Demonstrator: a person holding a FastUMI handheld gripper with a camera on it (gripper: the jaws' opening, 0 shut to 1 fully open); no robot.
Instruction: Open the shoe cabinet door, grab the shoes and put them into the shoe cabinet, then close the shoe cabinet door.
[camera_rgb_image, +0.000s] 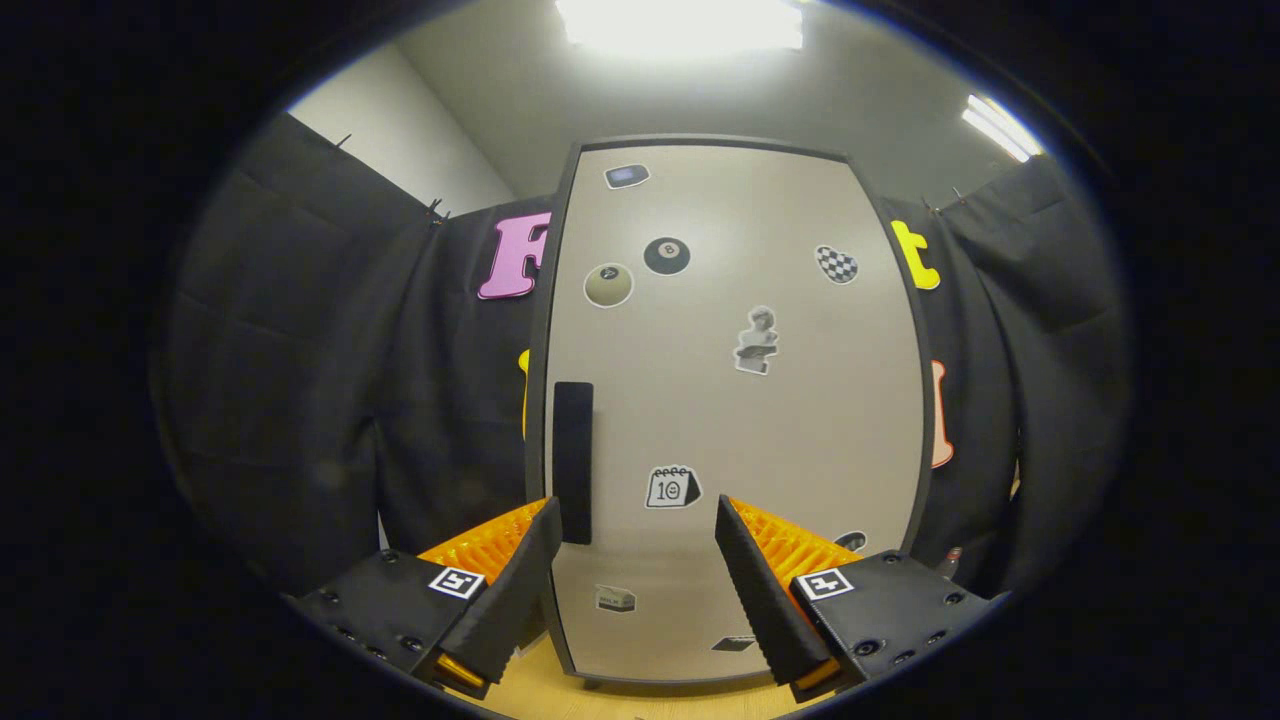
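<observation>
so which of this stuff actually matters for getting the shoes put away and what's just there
Belongs to the job:
- shoe cabinet door, closed
- black door handle, near the door's left edge
- hand-held gripper, fingers apart, the handle just ahead of the left finger

Just there:
- stickers on the door, such as the eight-ball sticker and calendar sticker
- ceiling lights
- wooden floor

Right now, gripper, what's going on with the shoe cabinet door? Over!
Gripper open, fingers spread, holding nothing. Shoe cabinet door shut, just ahead. Black handle beside one fingertip, not gripped. Nothing between fingers and door.
</observation>
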